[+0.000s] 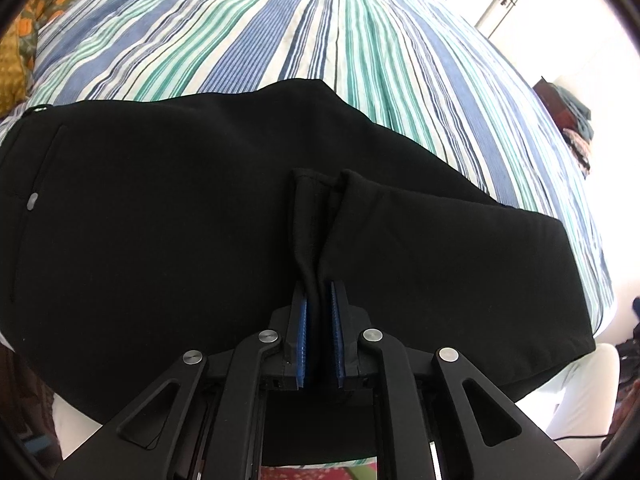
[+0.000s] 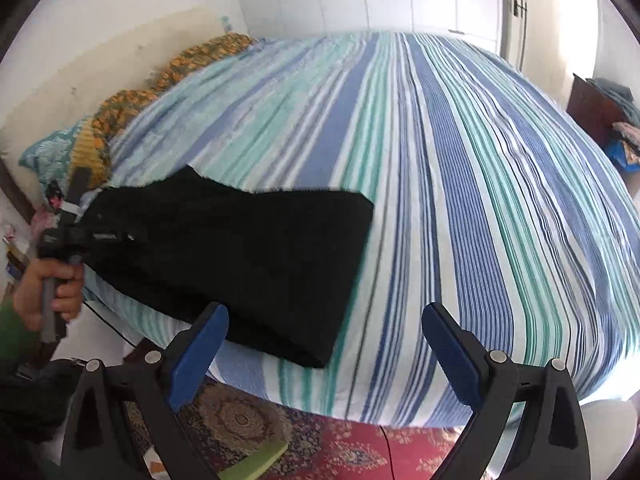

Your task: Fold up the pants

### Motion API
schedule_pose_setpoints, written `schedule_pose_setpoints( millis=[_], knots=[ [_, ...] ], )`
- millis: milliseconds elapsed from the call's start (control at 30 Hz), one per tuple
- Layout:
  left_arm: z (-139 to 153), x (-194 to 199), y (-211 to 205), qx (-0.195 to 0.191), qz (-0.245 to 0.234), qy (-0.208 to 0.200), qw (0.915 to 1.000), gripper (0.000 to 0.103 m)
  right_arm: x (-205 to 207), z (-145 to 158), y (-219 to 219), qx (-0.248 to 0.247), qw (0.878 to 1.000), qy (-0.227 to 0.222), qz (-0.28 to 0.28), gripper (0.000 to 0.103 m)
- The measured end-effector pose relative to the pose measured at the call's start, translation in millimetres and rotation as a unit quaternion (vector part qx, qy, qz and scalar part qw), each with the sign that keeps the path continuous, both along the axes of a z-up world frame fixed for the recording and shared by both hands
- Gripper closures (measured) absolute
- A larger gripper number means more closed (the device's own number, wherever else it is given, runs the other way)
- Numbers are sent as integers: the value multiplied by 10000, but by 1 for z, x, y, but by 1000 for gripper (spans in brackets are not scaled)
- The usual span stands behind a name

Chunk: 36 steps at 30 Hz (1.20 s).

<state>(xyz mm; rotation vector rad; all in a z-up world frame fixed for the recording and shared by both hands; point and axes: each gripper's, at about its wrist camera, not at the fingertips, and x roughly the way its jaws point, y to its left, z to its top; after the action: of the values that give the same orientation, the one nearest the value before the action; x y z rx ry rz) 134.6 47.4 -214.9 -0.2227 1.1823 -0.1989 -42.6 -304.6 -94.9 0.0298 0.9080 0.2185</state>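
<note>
Black pants (image 1: 160, 220) lie folded on the striped bed, near its front edge. My left gripper (image 1: 320, 292) is shut on a pinched fold of the pants' cloth between its blue pads (image 1: 303, 320). In the right wrist view the pants (image 2: 248, 248) lie at the bed's left front corner, and the left gripper (image 2: 66, 228) shows at their left end, held by a hand. My right gripper (image 2: 320, 340) is open and empty, held above the bed's front edge just right of the pants.
The blue, green and white striped bedspread (image 2: 460, 160) covers the bed. Orange patterned pillows (image 2: 132, 108) lie along the left wall. A red patterned rug (image 2: 360, 452) covers the floor in front. A dark cabinet with clothes (image 2: 600, 112) stands at the right.
</note>
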Motion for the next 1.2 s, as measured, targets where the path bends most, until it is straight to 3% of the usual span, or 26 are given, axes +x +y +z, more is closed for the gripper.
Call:
schedule_pose_setpoints(
  millis=[100, 200, 300, 400, 467, 500, 667, 700, 833, 933, 1067, 1200],
  knots=[
    [0, 2, 0, 1, 12, -11, 10000, 93, 19, 29, 15, 570, 9956, -498, 548, 5],
    [-3, 2, -3, -13, 12, -17, 10000, 93, 54, 18, 30, 1195, 9882, -438, 854, 5],
    [-8, 2, 0, -89, 32, -16, 10000, 90, 89, -35, 36, 1610, 9835, 408, 721, 5],
    [-10, -1, 2, -197, 43, -30, 9998, 85, 105, -115, 26, 1280, 9765, 1732, 76, 12],
    [-11, -1, 2, -252, 28, -50, 9997, 81, 99, -116, 22, 1354, 9825, 1276, 121, 12],
    [-11, -2, 2, -297, 11, -55, 9995, 77, 99, -115, 25, 1281, 9832, 1294, 150, 12],
    [8, -13, -3, -273, 32, -224, 9994, 20, 90, -86, 23, 1361, 9852, 1043, -25, 12],
    [15, -19, -3, -206, 76, -340, 9992, 17, 86, -77, 18, 1471, 9850, 896, -77, 11],
    [29, -38, 9, -295, 232, -460, 9982, 15, 59, -47, -4, 1565, 9868, 276, -319, 8],
    [33, -47, 29, -311, 482, -390, 9976, 15, 39, -44, -17, 1524, 9870, 38, -500, 7],
    [35, -60, 61, -239, 892, -329, 9952, 15, 27, -57, -34, 1471, 9857, 162, -805, 7],
    [36, -78, 94, -319, 1367, -275, 9897, 15, 30, -64, -45, 1717, 9799, 270, -975, 7]
  ],
)
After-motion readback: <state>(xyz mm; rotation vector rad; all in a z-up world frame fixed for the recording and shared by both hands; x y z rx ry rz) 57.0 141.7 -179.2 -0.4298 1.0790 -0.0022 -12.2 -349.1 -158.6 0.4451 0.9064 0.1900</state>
